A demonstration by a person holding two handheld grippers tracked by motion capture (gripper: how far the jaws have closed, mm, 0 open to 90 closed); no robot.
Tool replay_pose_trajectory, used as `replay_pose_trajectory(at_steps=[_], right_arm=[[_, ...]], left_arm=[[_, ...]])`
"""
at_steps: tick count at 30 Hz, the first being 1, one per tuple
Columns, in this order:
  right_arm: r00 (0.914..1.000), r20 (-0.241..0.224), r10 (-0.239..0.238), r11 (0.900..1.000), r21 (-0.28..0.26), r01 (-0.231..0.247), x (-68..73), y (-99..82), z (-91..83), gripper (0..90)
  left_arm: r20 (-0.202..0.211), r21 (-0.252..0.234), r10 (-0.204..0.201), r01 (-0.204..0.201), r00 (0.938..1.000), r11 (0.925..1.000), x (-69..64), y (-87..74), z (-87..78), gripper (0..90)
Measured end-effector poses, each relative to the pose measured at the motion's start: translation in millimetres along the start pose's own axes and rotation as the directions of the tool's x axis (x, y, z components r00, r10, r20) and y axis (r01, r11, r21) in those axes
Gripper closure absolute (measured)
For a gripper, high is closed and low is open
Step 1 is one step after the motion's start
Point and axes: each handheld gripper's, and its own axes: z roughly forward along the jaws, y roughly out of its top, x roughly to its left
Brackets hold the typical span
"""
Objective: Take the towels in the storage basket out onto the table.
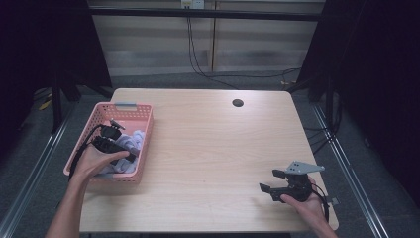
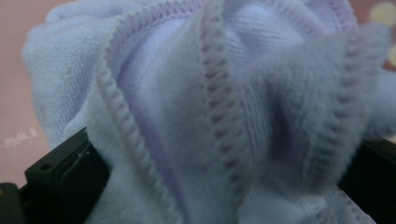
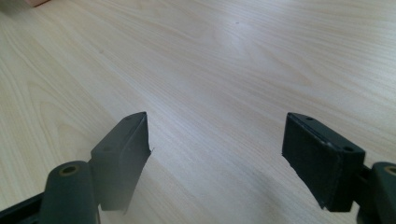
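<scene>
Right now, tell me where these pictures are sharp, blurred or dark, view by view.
High view: table evenly lit, surroundings nearly black, basket clear. Left gripper view: towel sharp along its stitched hem at centre, soft and blurred at right. Right gripper view: wood grain crisp, the near jaws slightly blurred, a pale glare patch on the wood farther off.

The towel was pale lavender with a darker purple stitched hem. The perforated basket was salmon pink. The table showed light wood grain. Both claws were black.

Black right gripper, grey three-cornered plate, trailing black cables, bare forearms
</scene>
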Motion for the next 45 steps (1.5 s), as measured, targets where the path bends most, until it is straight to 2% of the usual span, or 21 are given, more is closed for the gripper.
replay_pose_trajectory(at_steps=[3, 4, 6, 7, 13, 14, 15, 16, 17, 18, 19, 21, 27, 28, 34, 35, 39, 41, 45], right_arm=[[1.0000, -0.004, 0.008, 1.0000, 0.002, -0.008, -0.8, -0.4, -0.5, 21.8], [1.0000, -0.004, 0.008, 1.0000, 0.002, -0.008, -0.8, -0.4, -0.5, 21.8], [1.0000, -0.008, 0.006, 1.0000, 0.004, -0.006, -0.8, -0.6, -0.5, 21.8], [0.9999, -0.016, 0.004, 1.0000, 0.007, -0.004, -1.0, -0.5, -0.1, 21.8], [0.9996, -0.028, -0.001, 1.0000, 0.010, 0.001, -0.1, -0.4, 0.5, 21.8], [0.9995, -0.031, 0.000, 1.0000, 0.009, 0.000, -0.3, -0.6, 0.5, 21.8], [0.9995, -0.031, 0.000, 1.0000, 0.009, 0.000, -0.3, -0.6, 0.5, 21.8], [0.9996, -0.028, 0.000, 0.9999, 0.014, 0.000, -1.1, -0.7, 1.4, 21.8], [0.9996, -0.028, 0.000, 0.9999, 0.014, 0.000, -1.1, -0.7, 1.4, 21.8], [0.9995, -0.030, 0.003, 0.9999, 0.015, -0.003, -1.4, -0.4, 1.8, 21.9], [0.9994, -0.034, 0.005, 0.9999, 0.015, -0.004, -1.0, 0.0, 1.3, 22.1], [0.9994, -0.035, 0.002, 0.9999, 0.016, -0.001, -0.7, -0.2, 0.9, 22.1], [0.9996, -0.028, 0.006, 0.9997, 0.023, -0.005, -2.0, -0.2, 2.1, 21.4], [0.9996, -0.027, 0.007, 0.9997, 0.024, -0.006, -1.9, -0.1, 2.1, 21.3], [0.9997, -0.022, 0.011, 0.9995, 0.030, -0.010, -2.3, 0.5, 3.2, 21.0], [0.9997, -0.022, 0.012, 0.9995, 0.031, -0.011, -2.2, 0.6, 3.2, 21.0], [0.9995, -0.025, 0.020, 0.9995, 0.024, -0.020, -2.3, 0.5, 2.5, 20.9], [0.9995, -0.023, 0.023, 0.9995, 0.022, -0.023, -2.5, 0.3, 1.9, 20.9], [0.9993, -0.028, 0.026, 0.9994, 0.026, -0.025, -2.8, -0.3, 1.5, 20.8]], left_arm=[[0.006, 0.031, -0.035, 0.034, 0.9994, 0.9989, 5.1, 3.4, 3.9, 0.0], [0.006, 0.031, -0.035, 0.034, 0.9994, 0.9989, 5.1, 3.4, 3.9, 0.0], [-0.021, 0.059, -0.020, 0.021, 0.9996, 0.9981, 2.9, 6.2, 7.7, 0.0], [-0.046, 0.100, 0.001, 0.003, 0.9989, 0.9950, 2.1, 10.7, 12.1, 0.0], [-0.060, 0.093, -0.006, 0.012, 0.9982, 0.9956, 5.6, 12.2, 19.1, 0.2], [-0.067, 0.105, 0.006, 0.001, 0.9977, 0.9945, 5.3, 12.8, 18.6, 2.5], [-0.077, 0.103, -0.004, 0.012, 0.9970, 0.9946, 4.9, 13.4, 18.0, 2.5], [-0.090, 0.108, -0.016, 0.026, 0.9958, 0.9939, 6.8, 15.0, 14.5, 13.4], [-0.090, 0.108, -0.016, 0.026, 0.9958, 0.9939, 6.8, 15.0, 14.5, 19.7], [-0.097, 0.102, -0.025, 0.035, 0.9950, 0.9942, 8.8, 14.9, 12.4, 19.7], [-0.087, 0.082, -0.045, 0.052, 0.9951, 0.9952, 13.6, 13.1, 9.2, 33.0], [-0.080, 0.072, -0.045, 0.051, 0.9957, 0.9961, 15.8, 11.1, 7.0, 39.1], [-0.050, 0.039, -0.052, 0.054, 0.9974, 0.9978, 19.4, 6.9, 2.3, 49.1], [-0.041, 0.030, -0.069, 0.070, 0.9968, 0.9971, 20.0, 5.7, 1.1, 49.4], [-0.031, 0.013, -0.070, 0.070, 0.9971, 0.9974, 20.5, 3.8, -2.6, 51.2], [-0.026, 0.002, -0.081, 0.081, 0.9964, 0.9967, 20.6, 3.1, -2.9, 51.5], [0.014, -0.008, -0.104, 0.104, 0.9945, 0.9946, 25.3, 0.8, -6.0, 51.3], [0.025, -0.017, -0.094, 0.094, 0.9953, 0.9954, 26.8, -0.9, -8.5, 51.2], [0.059, -0.048, -0.110, 0.113, 0.9921, 0.9924, 30.7, -5.8, -14.5, 51.2]])
